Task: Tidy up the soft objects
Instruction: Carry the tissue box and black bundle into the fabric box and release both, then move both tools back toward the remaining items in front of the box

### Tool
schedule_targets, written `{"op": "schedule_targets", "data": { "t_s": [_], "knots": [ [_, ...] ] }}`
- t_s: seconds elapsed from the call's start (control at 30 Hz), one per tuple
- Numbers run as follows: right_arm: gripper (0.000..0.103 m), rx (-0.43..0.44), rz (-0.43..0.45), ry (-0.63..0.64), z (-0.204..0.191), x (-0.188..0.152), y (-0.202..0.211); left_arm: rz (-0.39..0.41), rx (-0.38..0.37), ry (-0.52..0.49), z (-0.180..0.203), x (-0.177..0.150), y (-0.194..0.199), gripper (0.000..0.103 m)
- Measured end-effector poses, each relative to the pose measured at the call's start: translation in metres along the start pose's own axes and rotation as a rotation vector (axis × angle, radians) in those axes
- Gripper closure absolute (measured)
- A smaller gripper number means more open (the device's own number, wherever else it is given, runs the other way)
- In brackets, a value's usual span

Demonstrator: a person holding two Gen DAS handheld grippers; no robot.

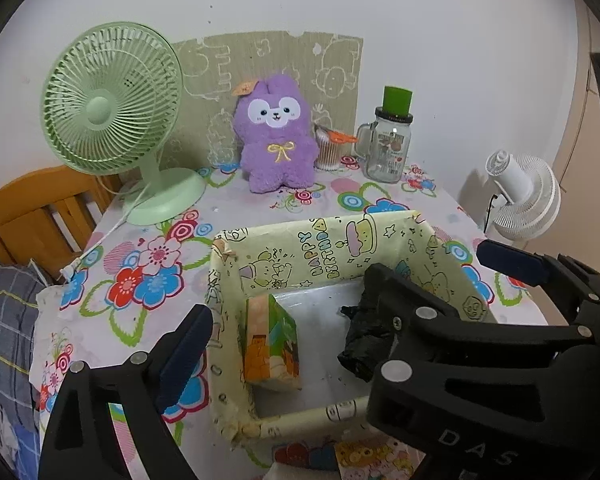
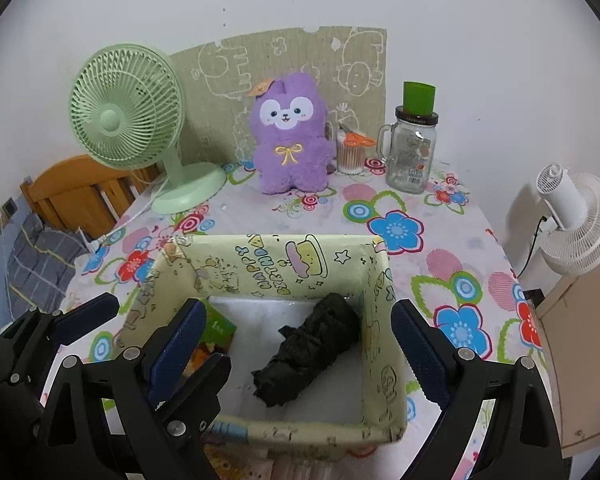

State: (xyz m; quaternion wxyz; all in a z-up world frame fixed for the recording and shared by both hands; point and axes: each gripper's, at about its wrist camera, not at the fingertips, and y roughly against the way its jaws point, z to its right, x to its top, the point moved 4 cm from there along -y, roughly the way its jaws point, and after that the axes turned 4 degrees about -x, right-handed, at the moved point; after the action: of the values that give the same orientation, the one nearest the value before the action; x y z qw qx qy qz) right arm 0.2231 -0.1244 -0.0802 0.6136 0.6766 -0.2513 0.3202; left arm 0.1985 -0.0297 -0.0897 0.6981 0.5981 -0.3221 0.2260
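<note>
A yellow paper-covered box (image 1: 332,240) (image 2: 380,312) stands on the floral table. Inside lie a black rolled soft bundle (image 2: 308,352) (image 1: 360,344) and an orange-green tissue pack (image 1: 272,344) (image 2: 216,336). A purple plush bunny (image 1: 278,136) (image 2: 290,136) sits upright at the table's back. My left gripper (image 1: 340,300) is open and empty, its fingers astride the box. My right gripper (image 2: 296,356) is open and empty above the box, around the black bundle without touching it. The right gripper's body crosses the left wrist view and hides part of the bundle.
A green desk fan (image 1: 112,116) (image 2: 128,112) stands back left with its cord. A glass jar with green lid (image 1: 388,140) (image 2: 412,144) and a cotton-swab cup (image 2: 350,152) stand back right. A white fan (image 2: 576,220) is off the table's right edge; a wooden chair (image 1: 40,208) is left.
</note>
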Motion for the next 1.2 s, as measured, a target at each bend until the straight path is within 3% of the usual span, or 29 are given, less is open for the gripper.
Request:
{"op": "schedule_targets", "data": {
  "t_s": [1.2],
  "knots": [
    [0.004, -0.046, 0.158, -0.008, 0.003, -0.043, 0.123, 0.135, 0.004, -0.03, 0.036, -0.037, 0.103, 0.008]
  ]
}}
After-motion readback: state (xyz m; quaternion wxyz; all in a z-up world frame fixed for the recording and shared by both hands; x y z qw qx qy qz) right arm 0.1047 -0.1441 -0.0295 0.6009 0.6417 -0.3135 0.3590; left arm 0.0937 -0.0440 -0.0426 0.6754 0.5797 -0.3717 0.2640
